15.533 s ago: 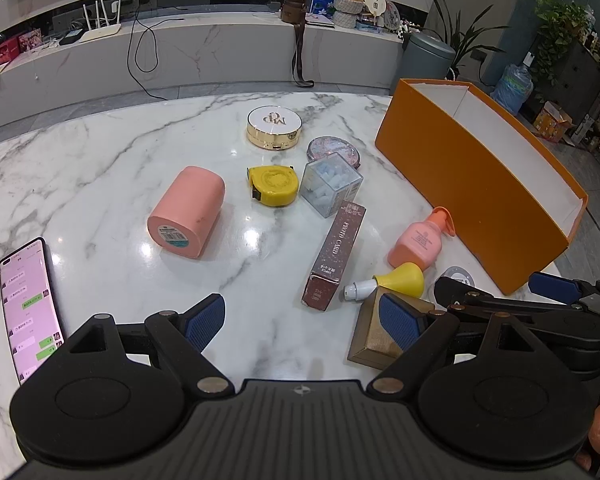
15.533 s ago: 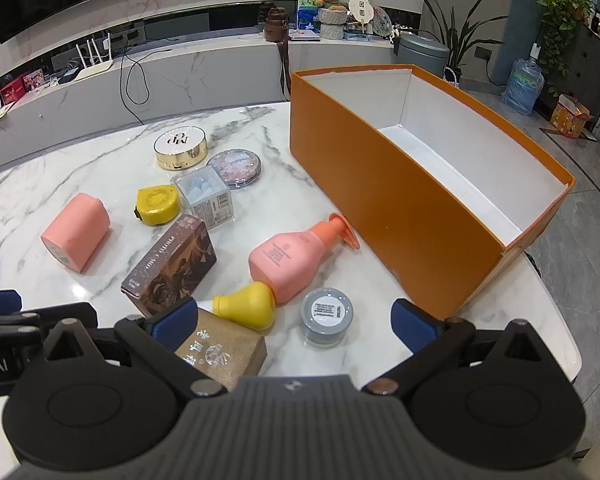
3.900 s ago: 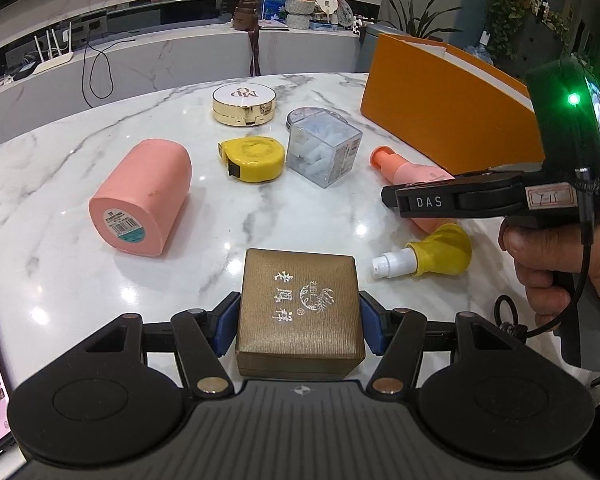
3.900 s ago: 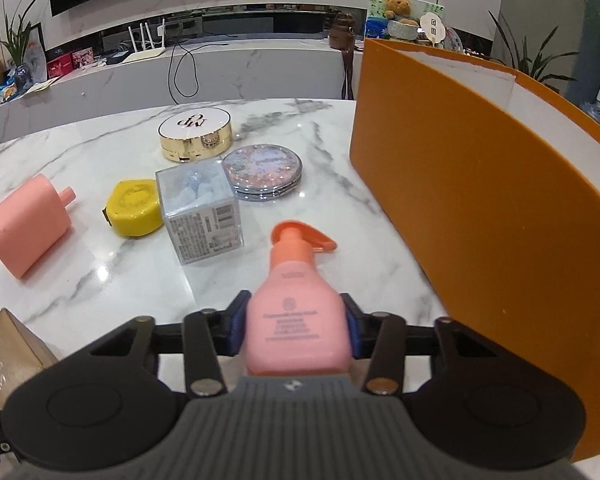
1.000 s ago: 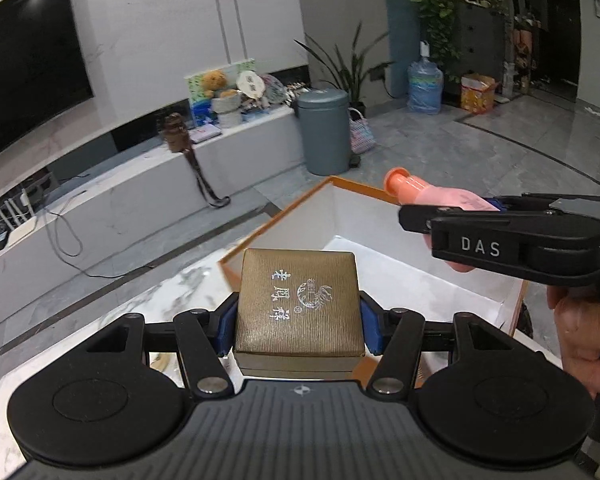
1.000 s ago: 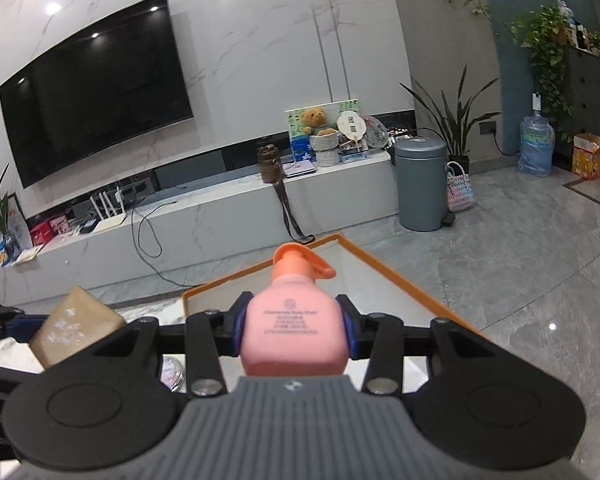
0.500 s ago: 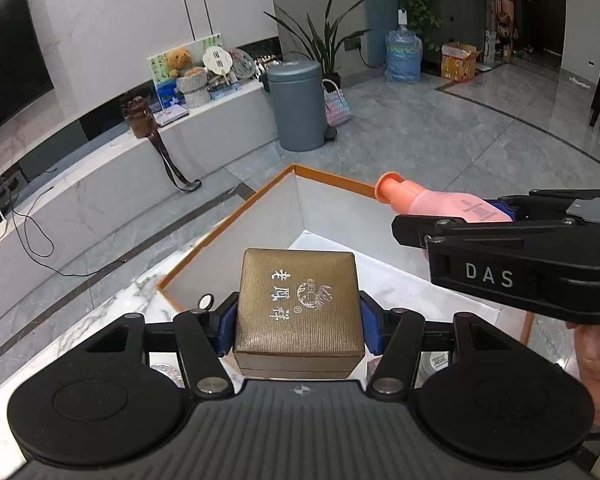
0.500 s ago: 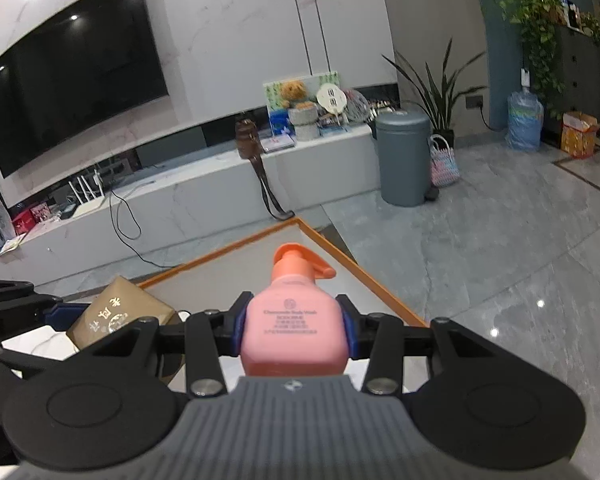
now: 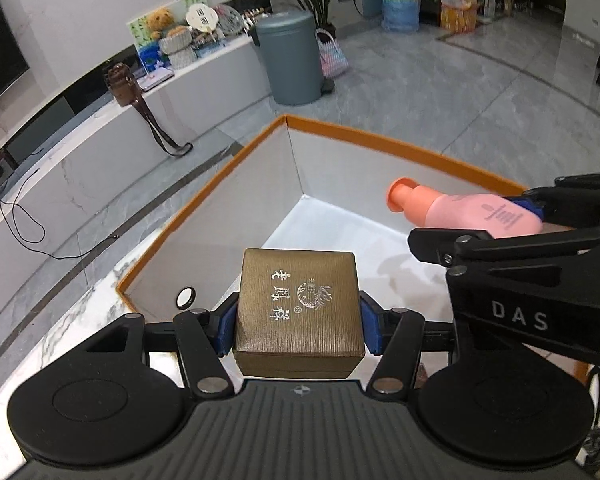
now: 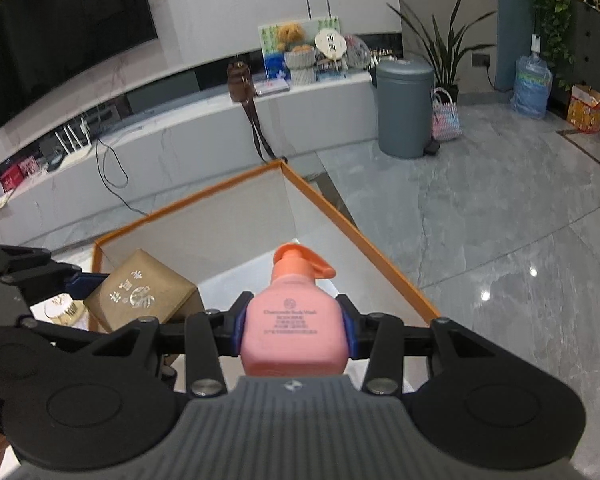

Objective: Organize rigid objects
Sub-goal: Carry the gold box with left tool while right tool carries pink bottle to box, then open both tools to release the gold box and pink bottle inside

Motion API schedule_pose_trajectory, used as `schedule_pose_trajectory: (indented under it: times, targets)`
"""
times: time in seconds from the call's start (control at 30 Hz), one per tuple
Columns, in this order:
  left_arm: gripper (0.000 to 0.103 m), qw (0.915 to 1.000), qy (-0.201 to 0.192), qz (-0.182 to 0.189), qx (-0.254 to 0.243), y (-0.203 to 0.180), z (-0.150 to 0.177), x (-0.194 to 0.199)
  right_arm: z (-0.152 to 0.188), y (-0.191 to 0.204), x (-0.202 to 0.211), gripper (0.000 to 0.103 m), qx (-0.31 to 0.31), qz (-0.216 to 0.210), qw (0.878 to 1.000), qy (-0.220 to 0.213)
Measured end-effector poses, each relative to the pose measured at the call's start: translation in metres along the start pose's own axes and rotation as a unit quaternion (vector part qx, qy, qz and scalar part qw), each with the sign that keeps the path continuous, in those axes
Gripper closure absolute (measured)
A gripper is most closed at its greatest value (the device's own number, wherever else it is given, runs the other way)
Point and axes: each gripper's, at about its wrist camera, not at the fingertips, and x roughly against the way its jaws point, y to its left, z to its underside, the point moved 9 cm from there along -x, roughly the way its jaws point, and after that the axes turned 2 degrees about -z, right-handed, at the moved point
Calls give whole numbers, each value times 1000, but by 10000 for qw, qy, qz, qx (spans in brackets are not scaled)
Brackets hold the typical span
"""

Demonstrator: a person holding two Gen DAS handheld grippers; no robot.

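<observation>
My left gripper (image 9: 298,322) is shut on a gold-brown gift box (image 9: 298,300) with silver characters and holds it over the open orange box (image 9: 204,216) with a white inside. My right gripper (image 10: 294,330) is shut on a pink pump bottle (image 10: 294,324) with an orange cap, also held above the orange box (image 10: 380,256). In the left wrist view the bottle (image 9: 472,212) and the right gripper (image 9: 536,216) sit to the right of the gift box. In the right wrist view the gift box (image 10: 144,292) is at the left.
The marble table edge (image 9: 60,320) runs left of the orange box. A gold compact (image 10: 62,308) shows on the table under the left gripper. A grey bin (image 9: 290,60) and a long white counter (image 9: 80,140) stand beyond on the tiled floor.
Both grippers have tilted downward and moved lower over the orange box, each still holding its object. More of the box's white floor shows now.
</observation>
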Motion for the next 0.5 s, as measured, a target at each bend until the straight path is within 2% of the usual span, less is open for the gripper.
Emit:
schedule_pose_trajectory:
  times: [0.17, 0.4, 0.5]
  targets:
    - [36, 9984, 272, -54, -483, -11, 0, -21, 5, -8, -18, 60, -79, 33, 9995, 318]
    - [36, 9895, 579, 74, -1323, -34, 11, -42, 13, -11, -37, 60, -136, 22, 9976, 679]
    - [35, 9878, 694, 246, -1375, -38, 12, -47, 13, -10, -41, 60, -141, 36, 9970, 763]
